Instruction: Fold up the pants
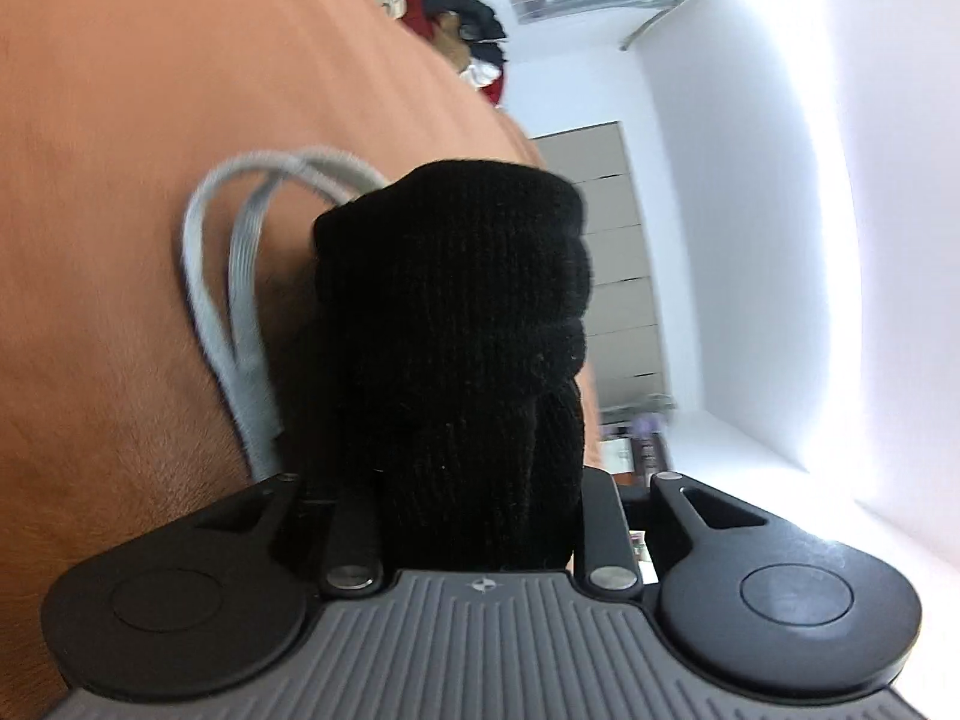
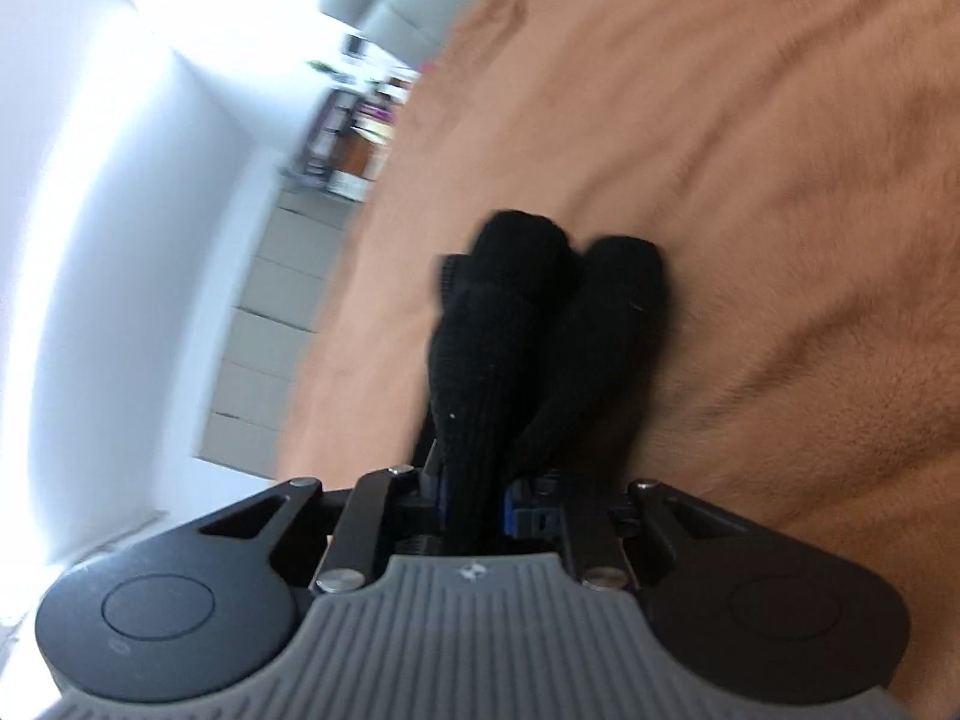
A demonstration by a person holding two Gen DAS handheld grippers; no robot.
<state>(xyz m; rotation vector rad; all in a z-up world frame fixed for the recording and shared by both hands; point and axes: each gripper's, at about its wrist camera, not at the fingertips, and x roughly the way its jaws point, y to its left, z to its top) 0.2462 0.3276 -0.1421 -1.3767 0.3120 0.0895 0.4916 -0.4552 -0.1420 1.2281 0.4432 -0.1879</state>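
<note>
The pants are orange-brown fleece and fill the left of the left wrist view, with a grey drawstring looping beside my fingers. My left gripper has black knit-covered fingers pressed together against the fabric; what they pinch is hidden. In the right wrist view the same orange-brown pants fill the right side. My right gripper has its two black-covered fingertips side by side and touching, lying against the cloth; any cloth between them is hidden.
Both views are rolled sideways. A white wall and grey drawers are beyond the cloth. A pile of clothes lies far off. A cluttered shelf and drawers show in the right wrist view.
</note>
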